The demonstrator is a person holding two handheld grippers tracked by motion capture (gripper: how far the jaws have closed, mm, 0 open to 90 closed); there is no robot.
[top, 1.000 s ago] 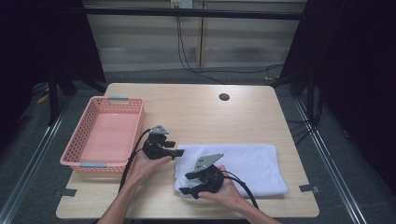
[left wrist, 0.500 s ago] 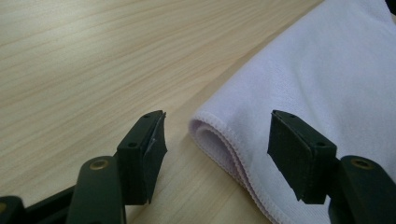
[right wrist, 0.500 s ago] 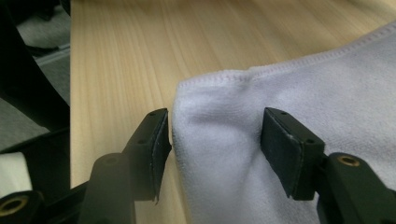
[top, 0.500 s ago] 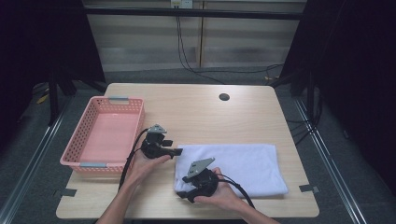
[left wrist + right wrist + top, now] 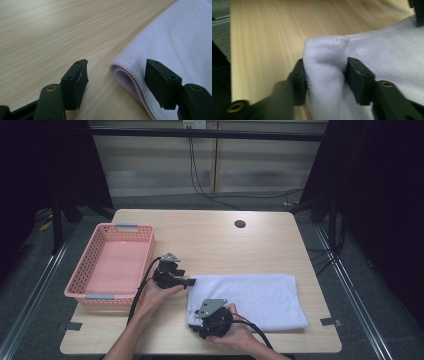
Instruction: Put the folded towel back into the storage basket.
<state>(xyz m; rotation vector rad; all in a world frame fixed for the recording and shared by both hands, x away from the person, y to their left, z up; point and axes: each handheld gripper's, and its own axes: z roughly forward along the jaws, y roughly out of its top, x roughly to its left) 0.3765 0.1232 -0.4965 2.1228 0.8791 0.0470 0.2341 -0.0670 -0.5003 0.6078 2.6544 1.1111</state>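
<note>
Both forearms come in from the bottom edge of the high view, each hand wrapped around a set of tongs. The left tongs [image 5: 189, 282] lie low and point right, jaws standing apart, lately widening, with nothing pressed between the pads. The right tongs [image 5: 194, 326] sit nearer the person, pointing left; their jaws have just been closing and now pinch a bunched fold between them.

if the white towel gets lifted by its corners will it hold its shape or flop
Probably flops: the white towel is soft folded cloth, and its corner already bunches between the right gripper jaws, which have just been closing. Its stacked layers at the left gripper may slide apart. Likely light.
</note>
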